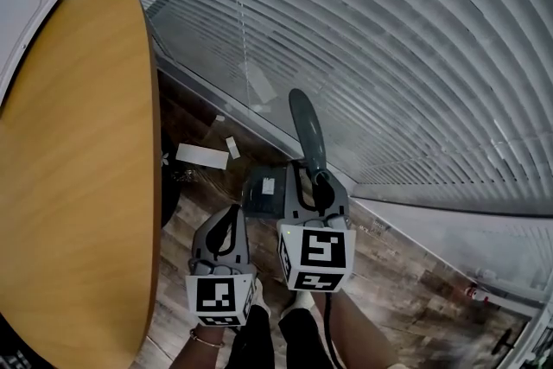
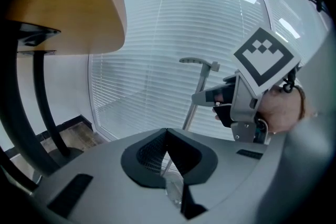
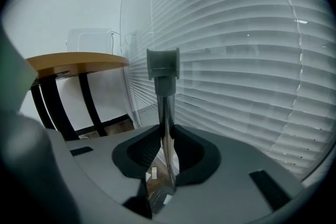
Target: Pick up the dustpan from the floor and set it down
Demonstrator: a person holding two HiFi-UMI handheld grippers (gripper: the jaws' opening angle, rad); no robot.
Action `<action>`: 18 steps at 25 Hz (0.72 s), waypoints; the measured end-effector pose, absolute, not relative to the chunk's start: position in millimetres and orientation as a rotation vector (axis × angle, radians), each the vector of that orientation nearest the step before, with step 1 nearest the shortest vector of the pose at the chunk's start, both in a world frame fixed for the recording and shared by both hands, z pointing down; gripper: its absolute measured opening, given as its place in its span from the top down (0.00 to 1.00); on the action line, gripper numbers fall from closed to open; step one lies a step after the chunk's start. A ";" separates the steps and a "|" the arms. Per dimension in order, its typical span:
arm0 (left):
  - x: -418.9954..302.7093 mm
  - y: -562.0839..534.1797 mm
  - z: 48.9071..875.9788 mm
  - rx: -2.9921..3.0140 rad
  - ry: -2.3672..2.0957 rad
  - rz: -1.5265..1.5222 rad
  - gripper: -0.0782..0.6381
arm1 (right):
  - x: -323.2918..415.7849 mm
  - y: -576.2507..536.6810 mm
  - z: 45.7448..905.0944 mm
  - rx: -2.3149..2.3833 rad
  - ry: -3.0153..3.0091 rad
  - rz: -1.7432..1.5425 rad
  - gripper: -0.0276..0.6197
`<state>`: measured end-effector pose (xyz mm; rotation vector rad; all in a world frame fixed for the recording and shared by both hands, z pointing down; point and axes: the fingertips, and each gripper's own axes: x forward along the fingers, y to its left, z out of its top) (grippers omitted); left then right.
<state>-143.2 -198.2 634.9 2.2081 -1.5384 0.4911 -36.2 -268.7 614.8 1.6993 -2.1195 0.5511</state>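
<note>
The dustpan has a dark grey pan (image 1: 262,194) low over the wood floor and a long metal pole (image 3: 165,113) topped by a grey grip (image 1: 307,130). My right gripper (image 1: 321,186) is shut on that pole, which stands upright between the jaws (image 3: 167,136) with the grip (image 3: 163,63) above them. I cannot tell whether the pan touches the floor. My left gripper (image 1: 229,225) hangs just left of the right one, shut with nothing in it (image 2: 167,135). From the left gripper view, the pole (image 2: 195,102) and the right gripper (image 2: 231,99) appear ahead to the right.
A round wooden table (image 1: 69,168) fills the left, with dark legs (image 3: 58,107) beneath it. White window blinds (image 1: 389,56) run close behind the dustpan. Two paper scraps (image 1: 201,155) lie on the floor beside the table. A white bin (image 1: 22,4) stands at far left.
</note>
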 end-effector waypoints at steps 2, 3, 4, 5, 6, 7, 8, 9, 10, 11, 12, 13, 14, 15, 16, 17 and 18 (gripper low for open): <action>-143.4 -197.1 637.0 2.206 -1.531 0.494 0.87 | -35.6 -272.0 616.5 1.705 -2.116 0.553 0.81; -143.5 -196.4 638.2 2.205 -1.527 0.496 0.87 | -35.5 -273.4 617.1 1.707 -2.116 0.552 0.81; -143.4 -195.9 639.1 2.205 -1.524 0.497 0.87 | -35.6 -274.8 617.4 1.707 -2.117 0.551 0.81; -143.2 -195.4 639.6 2.206 -1.520 0.498 0.87 | -35.7 -276.3 617.7 1.706 -2.118 0.550 0.81; -142.8 -195.0 639.8 2.207 -1.517 0.500 0.87 | -35.6 -277.7 617.8 1.707 -2.118 0.551 0.81; -142.4 -194.6 639.7 2.209 -1.515 0.500 0.87 | -35.4 -279.0 617.7 1.708 -2.118 0.554 0.81; -142.0 -194.4 639.4 2.211 -1.513 0.500 0.87 | -35.3 -280.2 617.7 1.709 -2.118 0.558 0.81; -141.9 -194.3 639.1 2.212 -1.512 0.500 0.87 | -35.3 -281.3 617.7 1.710 -2.117 0.561 0.81; -141.8 -194.3 638.8 2.214 -1.512 0.500 0.87 | -35.6 -282.4 617.9 1.710 -2.118 0.563 0.81; -141.4 -194.3 638.5 2.215 -1.510 0.499 0.87 | -36.0 -283.4 618.2 1.708 -2.120 0.562 0.81; -140.8 -194.0 638.1 2.217 -1.508 0.500 0.87 | -36.3 -284.2 618.5 1.706 -2.122 0.559 0.81; -139.8 -193.4 637.6 2.220 -1.504 0.501 0.87 | -36.5 -285.0 618.6 1.704 -2.125 0.554 0.81; -138.8 -192.6 636.7 2.224 -1.501 0.503 0.87 | -36.7 -285.7 618.5 1.700 -2.129 0.549 0.81; -138.1 -191.8 635.8 2.226 -1.499 0.503 0.87 | -36.8 -286.7 618.4 1.696 -2.131 0.545 0.81; -138.0 -191.1 635.1 2.227 -1.500 0.503 0.87 | -36.8 -287.9 618.5 1.691 -2.132 0.540 0.81; -138.0 -190.5 634.7 2.228 -1.501 0.503 0.87 | -36.9 -289.5 618.9 1.684 -2.131 0.533 0.81; -138.0 -190.0 634.6 2.229 -1.501 0.504 0.87 | -36.9 -291.4 619.4 1.676 -2.129 0.526 0.81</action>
